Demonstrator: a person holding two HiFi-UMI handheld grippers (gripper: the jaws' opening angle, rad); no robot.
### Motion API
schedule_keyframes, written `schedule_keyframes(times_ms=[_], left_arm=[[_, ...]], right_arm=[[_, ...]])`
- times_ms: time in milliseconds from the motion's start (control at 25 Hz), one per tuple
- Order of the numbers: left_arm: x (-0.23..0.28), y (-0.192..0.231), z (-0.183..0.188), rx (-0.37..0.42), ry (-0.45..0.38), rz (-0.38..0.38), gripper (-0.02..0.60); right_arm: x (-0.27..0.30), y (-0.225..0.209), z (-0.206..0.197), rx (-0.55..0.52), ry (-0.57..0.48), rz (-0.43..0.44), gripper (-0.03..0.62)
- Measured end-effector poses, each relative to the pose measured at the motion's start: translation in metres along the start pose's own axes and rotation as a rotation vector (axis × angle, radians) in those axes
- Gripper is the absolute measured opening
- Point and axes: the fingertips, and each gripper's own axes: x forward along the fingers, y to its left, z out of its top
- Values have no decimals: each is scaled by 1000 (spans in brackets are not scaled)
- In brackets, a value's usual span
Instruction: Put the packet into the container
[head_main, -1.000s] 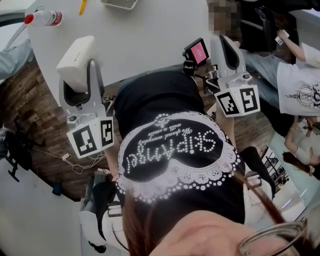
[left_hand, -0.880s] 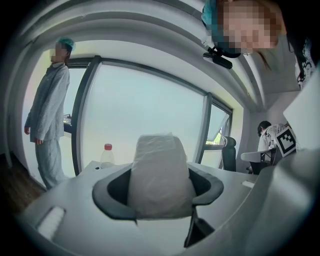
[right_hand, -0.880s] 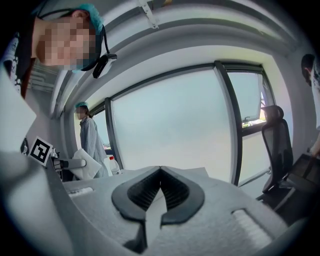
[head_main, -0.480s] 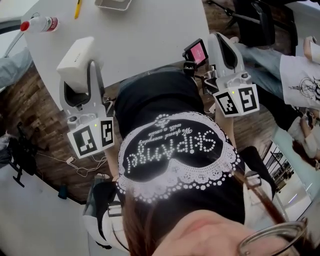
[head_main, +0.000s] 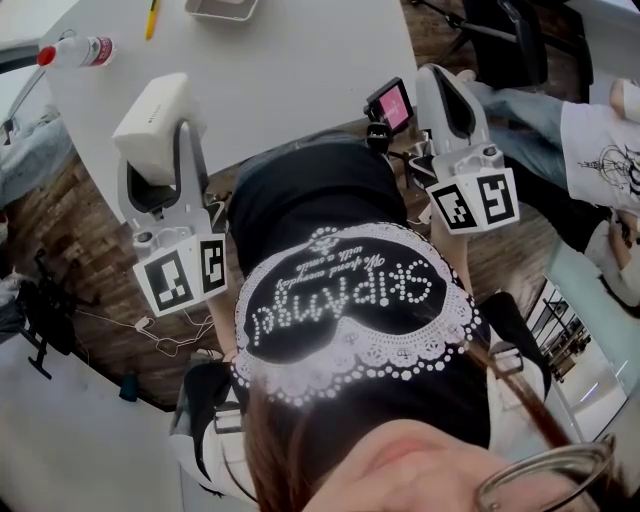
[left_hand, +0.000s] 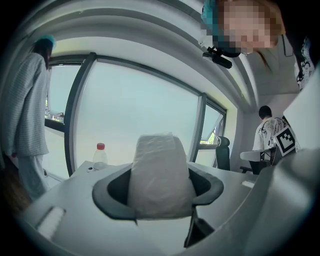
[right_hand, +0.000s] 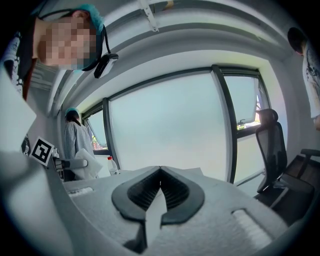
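Packet: a white, crinkled packet (left_hand: 160, 165) stands upright between the left gripper's jaws; in the head view it hangs over the near left edge of the white table (head_main: 290, 70).
Left gripper (left_hand: 159, 190): jaws parted just as wide as the packet and pressed against both its sides (the packet rises well above the dark jaw pads).
Container: a shallow grey tray (head_main: 222, 8) sits at the table's far edge, cut off by the top of the head view and well apart from the packet.
Right gripper (right_hand: 160, 171): jaws brought together with their tips touching and nothing between them; it is held off the table's near right corner.
Bottle: a clear bottle with a red cap (head_main: 75, 48) stands at the table's far left corner.
Pen: a yellow pen (head_main: 152, 18) lies on the table between the bottle and the tray.
Screen: a small device with a pink display (head_main: 392, 103) sits at the table's near right edge, just beside the right gripper.
Wearer: a black top with white lettering (head_main: 340, 300) fills the view below the table's near edge.
Others: a person in a pale coat (left_hand: 25, 110) stands off the table's left side; a person in a white printed shirt (head_main: 600, 160) is off its right side.
Chair: a black office chair (right_hand: 270, 145) stands beyond the table, near the window.
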Motion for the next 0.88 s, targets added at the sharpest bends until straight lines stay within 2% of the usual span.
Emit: schedule_keyframes(times_ms=[880], left_arm=[[-4, 1, -1, -3, -4, 14, 284]], right_arm=[[2, 2, -2, -2, 8, 19, -5]])
